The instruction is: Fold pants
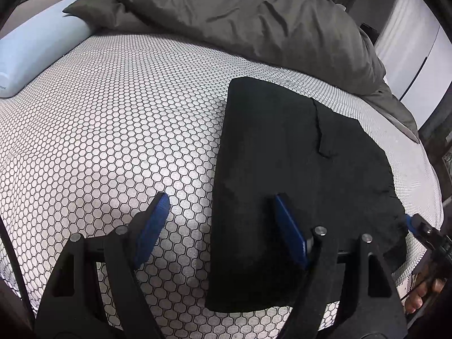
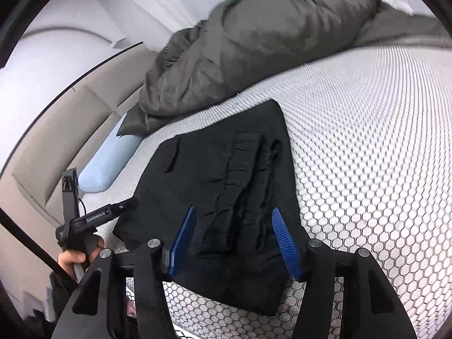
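Left wrist view: the pants [image 1: 296,186], black and already folded into a compact oblong, lie flat on the bed [image 1: 113,130] toward its near right side, long axis running from the near edge away toward the grey duvet [image 1: 254,19]. The left gripper [image 1: 220,220] has its jaws standing wide apart and empty; the pants' left long edge falls between them, one finger over bare mattress, the other over the cloth. A pale blue pillow [image 1: 36,50] lies at the far left edge, well apart. The right gripper's tip shows at the pants' right edge.

Right wrist view: the right gripper [image 2: 234,240] hangs over the near end of the pants [image 2: 226,186], jaws about half open, pads clear of the cloth, nothing held. The rumpled, layered end lies directly between and ahead of the jaws. The left gripper, in the person's hand [image 2: 73,257], sits off the pants' left corner.

Judgement: the right gripper is the better placed over the bundle; any further fold would run along the long axis, away from the near edge.
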Demonstrator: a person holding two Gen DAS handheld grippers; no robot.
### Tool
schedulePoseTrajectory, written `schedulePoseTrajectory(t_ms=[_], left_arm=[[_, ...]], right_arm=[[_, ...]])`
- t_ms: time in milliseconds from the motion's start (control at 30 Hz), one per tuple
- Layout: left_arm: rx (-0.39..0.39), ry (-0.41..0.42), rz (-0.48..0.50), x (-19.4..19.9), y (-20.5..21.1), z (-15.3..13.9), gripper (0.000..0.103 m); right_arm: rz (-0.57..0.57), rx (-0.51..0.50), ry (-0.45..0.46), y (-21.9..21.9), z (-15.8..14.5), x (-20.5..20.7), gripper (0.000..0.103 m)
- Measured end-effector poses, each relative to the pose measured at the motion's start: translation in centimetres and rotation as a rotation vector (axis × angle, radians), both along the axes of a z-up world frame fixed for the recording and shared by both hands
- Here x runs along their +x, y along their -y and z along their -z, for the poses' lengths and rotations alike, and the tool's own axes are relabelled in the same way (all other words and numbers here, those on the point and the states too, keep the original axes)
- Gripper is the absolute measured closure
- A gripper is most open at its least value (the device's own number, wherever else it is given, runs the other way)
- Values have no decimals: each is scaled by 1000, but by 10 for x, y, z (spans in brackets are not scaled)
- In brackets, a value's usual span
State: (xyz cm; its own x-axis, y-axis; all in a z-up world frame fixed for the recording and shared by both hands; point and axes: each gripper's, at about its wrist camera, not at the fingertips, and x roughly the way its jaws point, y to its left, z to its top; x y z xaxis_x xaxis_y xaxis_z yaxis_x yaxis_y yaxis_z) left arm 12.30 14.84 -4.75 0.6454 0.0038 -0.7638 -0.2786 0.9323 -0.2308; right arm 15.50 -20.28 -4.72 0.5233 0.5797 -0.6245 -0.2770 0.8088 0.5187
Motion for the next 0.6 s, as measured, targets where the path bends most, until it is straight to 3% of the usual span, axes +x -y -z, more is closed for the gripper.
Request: schedulePoseTrajectory(t_ms=[67,167,267,300,500,600], left_arm=[[13,-6,7,-2,2,0,26],[25,-13,16,0,4,4,25],[14,-11,13,1,2,5,25],[10,-8,8,0,0,3,25],[-18,62,21,-13,-5,-13,25],[-14,61,31,-15,-5,-13,25]], right_arm=[[-20,12,-32,-7,7,8,45],[-38,-55,-33,-24,12,15,48],[-48,-109,15,-31,9,11,81],[-59,-97,36,-32,3,8,87],[-143,-8,206,-36,-55,-38,89],[-135,-34,180,-32,-45,-43,89]])
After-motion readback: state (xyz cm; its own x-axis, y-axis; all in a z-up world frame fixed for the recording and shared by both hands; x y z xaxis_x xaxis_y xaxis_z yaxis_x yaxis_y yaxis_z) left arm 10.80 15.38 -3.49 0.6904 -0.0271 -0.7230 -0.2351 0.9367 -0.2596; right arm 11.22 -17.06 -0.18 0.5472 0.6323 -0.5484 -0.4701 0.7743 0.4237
